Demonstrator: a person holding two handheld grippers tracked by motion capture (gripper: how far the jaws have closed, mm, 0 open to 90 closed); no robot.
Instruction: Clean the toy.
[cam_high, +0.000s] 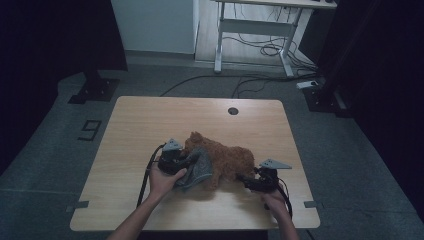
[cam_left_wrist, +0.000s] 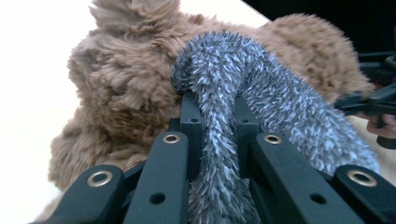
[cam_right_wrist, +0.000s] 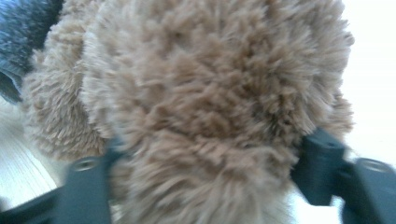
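1. Work in hand: putting a grey fuzzy fabric garment on a brown curly-furred plush toy animal. The toy lies on its side near the front middle of the light wooden table.
2. Progress, judged: partly done. In the high view the grey garment is bunched against the toy's left end, just below its head. The body stretching right is bare brown fur. Left to do: drawing the fabric along the body and settling it.
3. Left gripper: jaws clamped together on a fold of the grey garment, which runs up between them and arches over against the toy's fur.
4. Right gripper: jaws stand apart on either side of the toy's rounded end. The right gripper view is blurred, so I cannot tell whether the pads press the fur; probably a loose bracket, not a firm grip.
5. Pose: left hand sits at the toy's left end, forearm angled in from below. Right hand lies low at the toy's right end, gripper pointing left towards it.
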